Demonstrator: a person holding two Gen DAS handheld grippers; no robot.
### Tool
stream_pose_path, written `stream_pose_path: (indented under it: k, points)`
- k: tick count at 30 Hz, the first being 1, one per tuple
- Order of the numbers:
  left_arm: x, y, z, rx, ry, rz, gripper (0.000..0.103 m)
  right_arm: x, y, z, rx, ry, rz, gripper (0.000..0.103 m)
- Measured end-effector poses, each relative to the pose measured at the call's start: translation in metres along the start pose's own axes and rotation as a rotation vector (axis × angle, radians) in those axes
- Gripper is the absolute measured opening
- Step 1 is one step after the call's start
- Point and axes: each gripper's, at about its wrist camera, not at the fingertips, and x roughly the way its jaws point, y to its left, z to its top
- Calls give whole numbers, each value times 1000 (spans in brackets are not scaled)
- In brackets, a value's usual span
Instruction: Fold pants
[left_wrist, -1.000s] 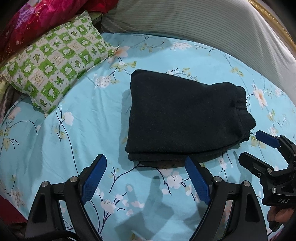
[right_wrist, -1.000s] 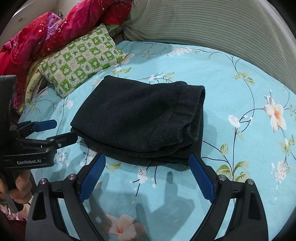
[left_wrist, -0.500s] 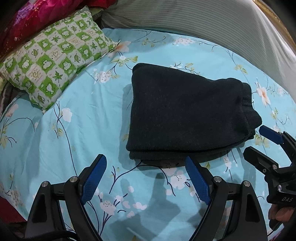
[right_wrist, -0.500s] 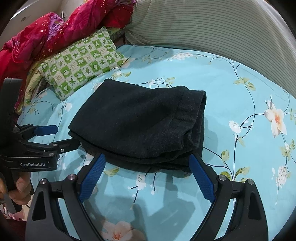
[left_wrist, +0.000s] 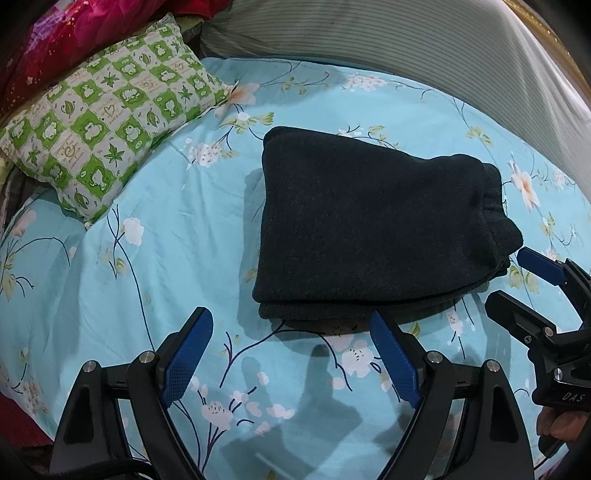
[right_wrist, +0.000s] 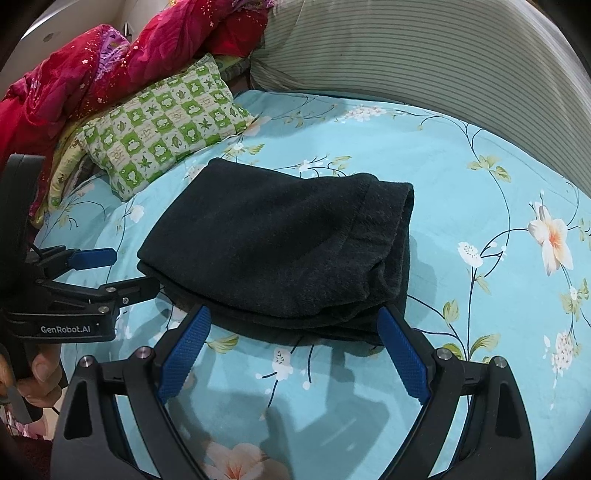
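Observation:
Dark pants (left_wrist: 369, 229) lie folded into a compact stack on the light blue floral bedsheet (left_wrist: 166, 240); they also show in the right wrist view (right_wrist: 280, 251). My left gripper (left_wrist: 291, 354) is open and empty, just in front of the stack's near left edge. My right gripper (right_wrist: 295, 350) is open and empty at the stack's near edge, its fingertips beside the bottom layers. The right gripper also shows in the left wrist view (left_wrist: 517, 280), and the left gripper shows in the right wrist view (right_wrist: 118, 273).
A green and white checked pillow (left_wrist: 99, 122) lies at the back left. A red quilt (right_wrist: 92, 70) is bunched behind it. A striped bolster (right_wrist: 424, 62) runs along the back and right. Bare sheet lies in front of the grippers.
Both grippers have drifted slightly closer to the folded stack; the view has shifted a little. The pants have not moved and both grippers stay open.

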Motion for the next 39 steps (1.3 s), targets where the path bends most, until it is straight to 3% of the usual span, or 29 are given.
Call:
stream_pose_path:
  k: [39]
  points:
    - [0,-5,3,43,-10,-6,88,-1,-5,1,-1,-2,-6,92]
